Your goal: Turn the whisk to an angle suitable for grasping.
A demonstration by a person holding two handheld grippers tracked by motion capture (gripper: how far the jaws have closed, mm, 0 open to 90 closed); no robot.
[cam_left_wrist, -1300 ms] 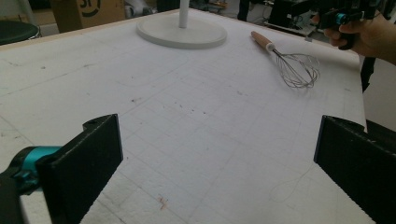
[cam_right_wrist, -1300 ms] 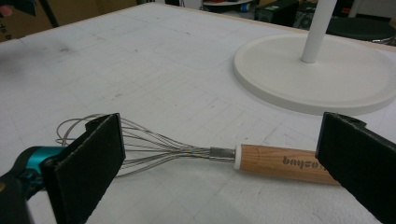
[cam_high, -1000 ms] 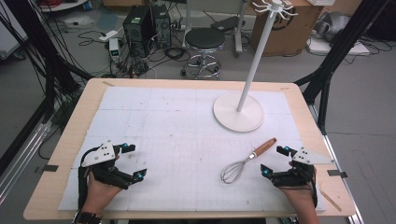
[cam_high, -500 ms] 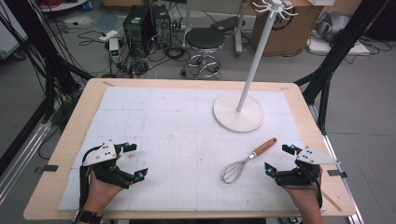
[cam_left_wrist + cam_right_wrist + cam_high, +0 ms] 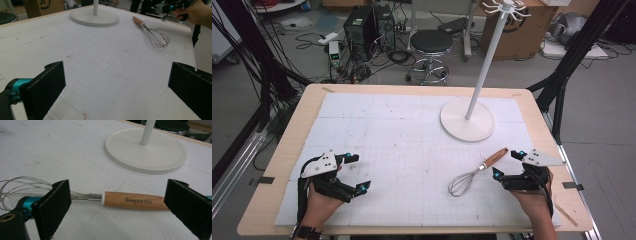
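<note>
Now the right gripper point(image 5: 507, 164) has crept up beside the whisk point(image 5: 476, 172), jaws spread wide astride its wooden handle point(image 5: 135, 200); a grab looks imminent; the left gripper point(image 5: 356, 171) idles, jaws apart, empty.

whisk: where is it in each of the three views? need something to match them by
High view: the whisk lies right of centre, handle pointing up-right, just left of the right gripper.
Left gripper view: upper right, wire head nearer the camera.
Right gripper view: lower centre, lying crosswise between the open jaws.
Shared landmark: the round white stand base, beyond the whisk in each.
</note>
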